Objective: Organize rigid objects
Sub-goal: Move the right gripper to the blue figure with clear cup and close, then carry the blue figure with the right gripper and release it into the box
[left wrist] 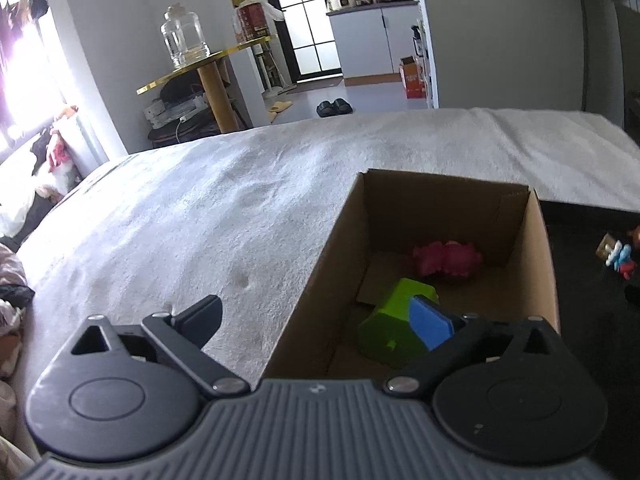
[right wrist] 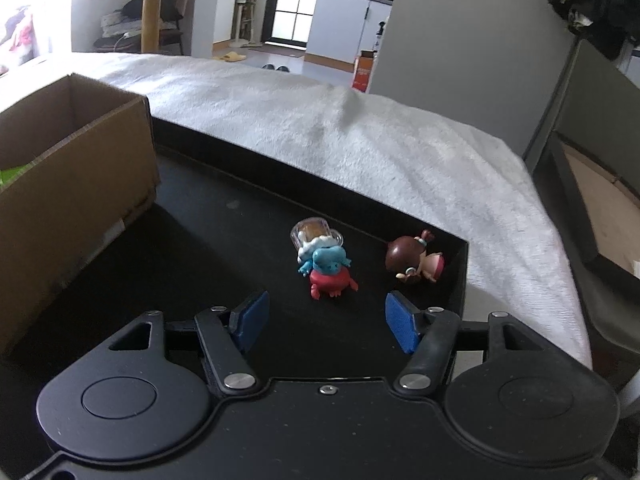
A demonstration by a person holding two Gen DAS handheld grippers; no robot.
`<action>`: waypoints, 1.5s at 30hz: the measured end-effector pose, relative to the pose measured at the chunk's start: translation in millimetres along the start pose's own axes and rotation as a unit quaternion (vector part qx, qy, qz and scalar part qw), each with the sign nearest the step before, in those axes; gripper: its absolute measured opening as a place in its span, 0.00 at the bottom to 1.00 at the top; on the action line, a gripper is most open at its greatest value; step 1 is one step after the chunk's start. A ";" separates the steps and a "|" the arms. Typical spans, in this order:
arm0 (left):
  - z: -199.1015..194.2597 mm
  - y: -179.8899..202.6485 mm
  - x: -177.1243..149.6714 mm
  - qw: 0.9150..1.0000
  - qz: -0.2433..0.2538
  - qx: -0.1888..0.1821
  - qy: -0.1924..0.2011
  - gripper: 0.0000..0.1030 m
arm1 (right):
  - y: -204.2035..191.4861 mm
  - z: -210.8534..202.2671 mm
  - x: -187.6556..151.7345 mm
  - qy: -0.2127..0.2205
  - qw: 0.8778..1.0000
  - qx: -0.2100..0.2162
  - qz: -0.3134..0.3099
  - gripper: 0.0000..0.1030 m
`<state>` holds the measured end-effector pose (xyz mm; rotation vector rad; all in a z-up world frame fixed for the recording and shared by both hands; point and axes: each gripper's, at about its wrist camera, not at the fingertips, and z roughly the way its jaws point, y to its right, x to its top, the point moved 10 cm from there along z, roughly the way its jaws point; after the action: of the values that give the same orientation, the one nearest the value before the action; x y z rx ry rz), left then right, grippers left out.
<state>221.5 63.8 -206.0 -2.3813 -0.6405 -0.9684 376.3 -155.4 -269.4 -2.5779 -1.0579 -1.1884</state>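
Note:
An open cardboard box (left wrist: pixel 538 264) stands on a white-covered bed; it also shows at the left of the right wrist view (right wrist: pixel 80 184). Inside lie a pink toy (left wrist: pixel 446 258) and a green block (left wrist: pixel 394 320). My left gripper (left wrist: pixel 320 316) is open and empty, straddling the box's near left wall. On a black tray (right wrist: pixel 224 248) lie a blue-and-red frog figure with a clear base (right wrist: pixel 324 264) and a brown-haired doll (right wrist: pixel 414 260). My right gripper (right wrist: pixel 326 320) is open and empty just before the frog figure.
The white blanket (left wrist: pixel 208 216) covers the bed to the left and behind the box. The tray's raised rim (right wrist: pixel 460 276) runs behind and right of the doll. A round gold table with a glass jar (left wrist: pixel 186 40) stands beyond the bed.

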 end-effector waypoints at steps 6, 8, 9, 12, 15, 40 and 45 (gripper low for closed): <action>-2.0 -0.7 4.4 1.000 0.014 0.021 0.001 1.00 | 5.7 20.3 -3.0 -0.001 1.000 0.014 0.001 0.59; -2.6 -1.7 5.1 0.999 0.018 0.026 -0.002 1.00 | 5.4 24.9 -2.2 0.000 1.000 0.020 -0.001 0.57; -2.7 -1.6 5.1 0.999 0.019 0.026 -0.004 1.00 | 5.4 26.1 -1.0 0.004 1.000 0.024 -0.001 0.56; -5.3 -4.5 5.2 0.999 0.016 0.028 -0.003 1.00 | 6.7 29.1 2.6 0.007 1.000 0.027 -0.003 0.53; -5.8 -9.2 4.1 0.999 0.007 0.032 -0.007 1.00 | 6.7 31.3 5.4 0.007 0.999 0.033 -0.002 0.39; -8.3 -20.2 -3.6 0.998 -0.044 -0.046 -0.007 0.99 | -24.9 -24.0 24.9 0.014 1.000 0.005 -0.028 0.30; -7.4 -25.4 -5.3 0.996 -0.059 -0.064 -0.009 0.98 | -38.7 -33.3 36.1 0.019 0.999 0.005 -0.035 0.30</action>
<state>199.6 77.8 -198.6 -2.4902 -0.7536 -1.0670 347.0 -118.9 -227.9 -2.5189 -1.1520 -1.2396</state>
